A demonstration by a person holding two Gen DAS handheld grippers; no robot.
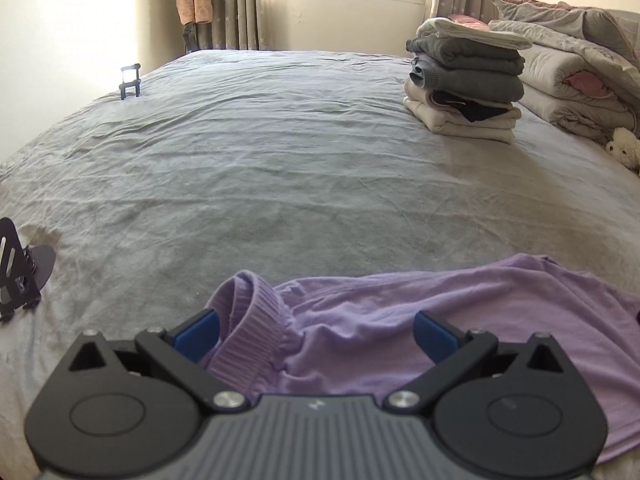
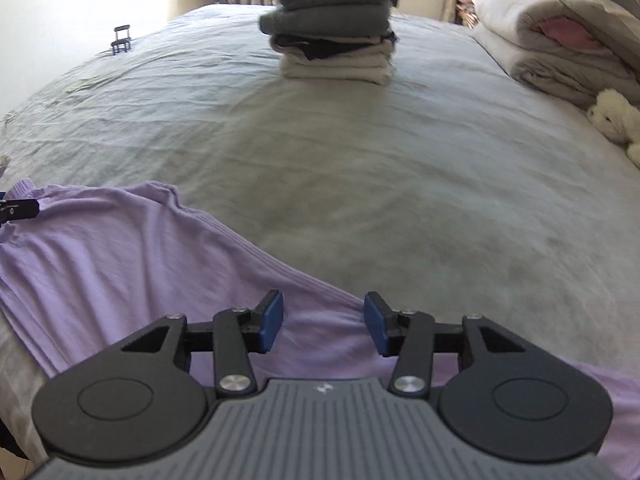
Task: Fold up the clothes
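Note:
A lilac garment (image 1: 400, 328) lies spread on the grey bed sheet (image 1: 280, 160) near the front edge. Its ribbed cuff (image 1: 256, 312) curls up right by the left blue pad. My left gripper (image 1: 316, 332) hovers over it, jaws wide open, nothing pinched. In the right wrist view the same lilac garment (image 2: 120, 256) stretches from the left edge to under my right gripper (image 2: 323, 322). That gripper stands partly open above the fabric's edge, and its blue pads (image 2: 271, 320) press on nothing.
A stack of folded grey and cream clothes (image 1: 468, 84) (image 2: 336, 28) stands at the back of the bed. Rolled quilts (image 1: 572, 72) and a white plush toy (image 2: 616, 120) lie at the right. A small black stand (image 1: 130, 80) sits far left, another black holder (image 1: 16, 272) near left.

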